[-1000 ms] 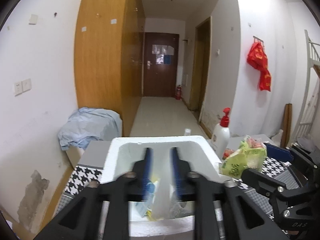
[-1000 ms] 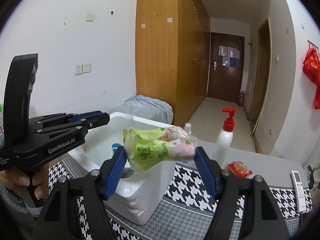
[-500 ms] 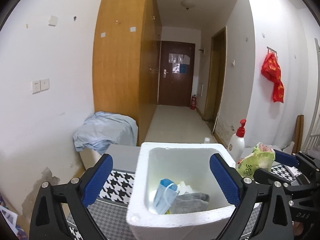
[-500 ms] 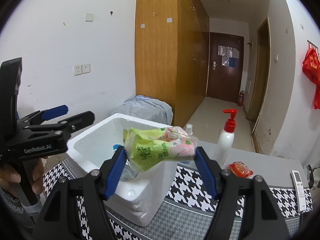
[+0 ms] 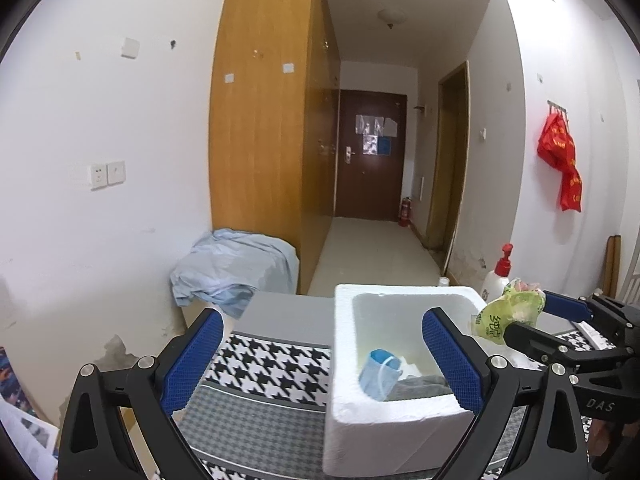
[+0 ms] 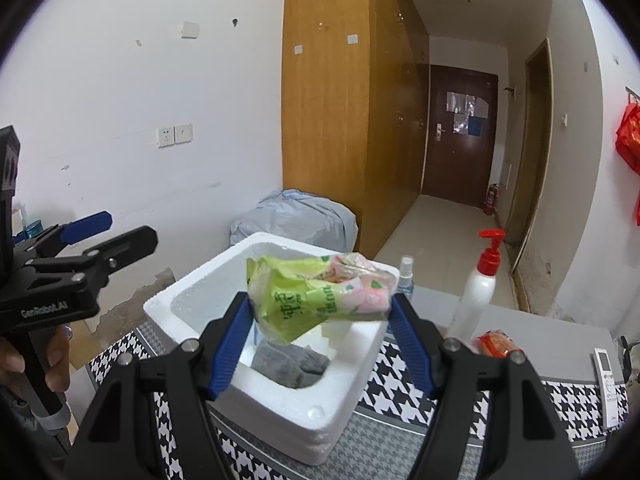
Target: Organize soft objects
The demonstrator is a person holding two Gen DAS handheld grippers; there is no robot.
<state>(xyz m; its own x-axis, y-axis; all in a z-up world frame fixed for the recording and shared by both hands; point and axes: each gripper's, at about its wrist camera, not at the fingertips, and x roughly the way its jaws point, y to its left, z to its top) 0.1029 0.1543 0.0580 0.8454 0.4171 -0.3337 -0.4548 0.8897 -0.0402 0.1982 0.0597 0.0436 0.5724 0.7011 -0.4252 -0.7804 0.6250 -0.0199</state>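
Right gripper (image 6: 320,312) clamped on green plastic tissue pack (image 6: 316,296) above white foam box (image 6: 280,392); left gripper (image 5: 324,360) fingers just opened wide, empty, beside it.

We are looking at a grey table (image 6: 560,330) wearing a black-and-white houndstooth cloth (image 6: 394,376). A white foam box (image 6: 280,396) is sitting on the cloth at the centre. At two o'clock from it a pump bottle (image 6: 476,292) is standing, with a small spray bottle (image 6: 404,276) at one o'clock. An orange packet (image 6: 498,342) and a remote (image 6: 608,376) are lying at three o'clock.
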